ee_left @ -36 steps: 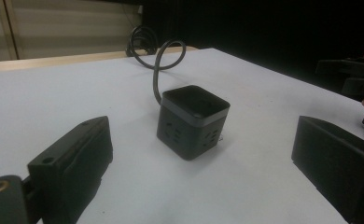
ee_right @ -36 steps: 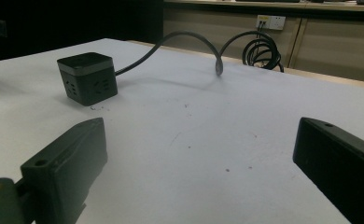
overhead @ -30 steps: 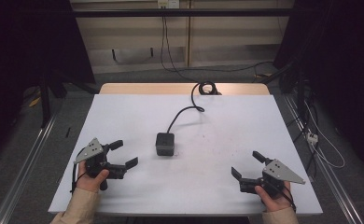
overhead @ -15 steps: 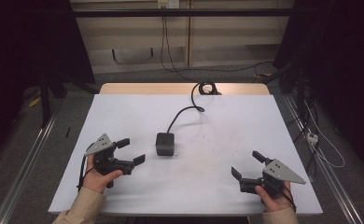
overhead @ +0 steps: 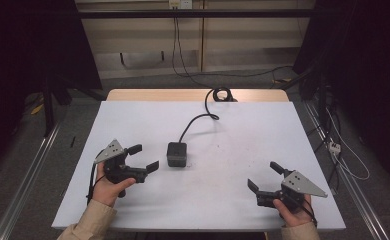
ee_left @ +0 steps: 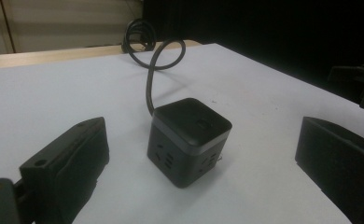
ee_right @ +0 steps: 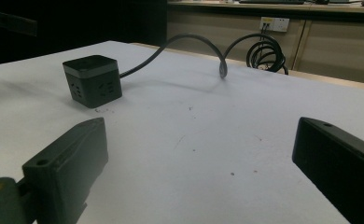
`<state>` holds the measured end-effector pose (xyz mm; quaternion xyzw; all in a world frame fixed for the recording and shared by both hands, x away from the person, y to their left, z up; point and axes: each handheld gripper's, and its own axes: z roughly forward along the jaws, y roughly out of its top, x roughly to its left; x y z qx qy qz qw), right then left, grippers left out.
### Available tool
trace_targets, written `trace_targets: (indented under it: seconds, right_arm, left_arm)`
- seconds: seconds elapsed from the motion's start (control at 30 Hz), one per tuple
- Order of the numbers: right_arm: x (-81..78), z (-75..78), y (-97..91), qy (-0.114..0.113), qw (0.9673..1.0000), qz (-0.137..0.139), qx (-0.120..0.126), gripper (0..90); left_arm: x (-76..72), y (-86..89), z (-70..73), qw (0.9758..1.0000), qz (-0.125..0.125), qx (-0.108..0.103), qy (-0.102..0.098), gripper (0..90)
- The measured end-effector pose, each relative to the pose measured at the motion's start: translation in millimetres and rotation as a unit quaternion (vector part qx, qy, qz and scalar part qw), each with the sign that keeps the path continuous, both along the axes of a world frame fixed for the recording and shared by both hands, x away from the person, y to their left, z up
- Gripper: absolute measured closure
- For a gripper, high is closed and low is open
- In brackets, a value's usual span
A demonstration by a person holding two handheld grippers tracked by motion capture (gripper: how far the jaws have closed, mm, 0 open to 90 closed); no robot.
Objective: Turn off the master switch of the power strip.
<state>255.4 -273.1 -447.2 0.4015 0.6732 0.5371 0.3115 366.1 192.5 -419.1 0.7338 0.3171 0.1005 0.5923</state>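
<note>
Cube-shaped black power socket (overhead: 177, 154) sits on the white table (overhead: 243, 130), a little left of its middle, with outlet slots on the side faces seen in the left gripper view. Going from the left: the person's left hand (overhead: 108, 185) holds the left gripper (overhead: 144, 157) near the table's left part, its jaws spread apart and empty, pointing rightward at the socket, which lies just beside the jaw tips without touching them. In the left gripper view the cube (ee_left: 188, 140) stands between and a little beyond the two black jaws. From the cube's far side a dark cable (overhead: 199, 122) rises in an arch, runs toward the far edge of the table and ends in a coil (overhead: 222, 94) lying on the bare wooden strip there. Farther right, the right hand (overhead: 295, 212) holds the right gripper (overhead: 265, 176) near the table's front right corner, well apart from the socket; its jaws are also spread wide with nothing between them. Small dark specks mark the white surface ahead of it in the right gripper view.
</note>
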Motion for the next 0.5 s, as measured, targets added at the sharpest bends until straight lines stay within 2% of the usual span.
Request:
trace_targets:
  seconds: [0.5]
  right_arm:
    - [-0.2,-0.4,-0.6,0.001,1.0,0.001,0.001,3.2]
  left_arm:
    - [5.2,-10.1,1.9,0.9999,-0.012,0.008,-0.005,4.0]
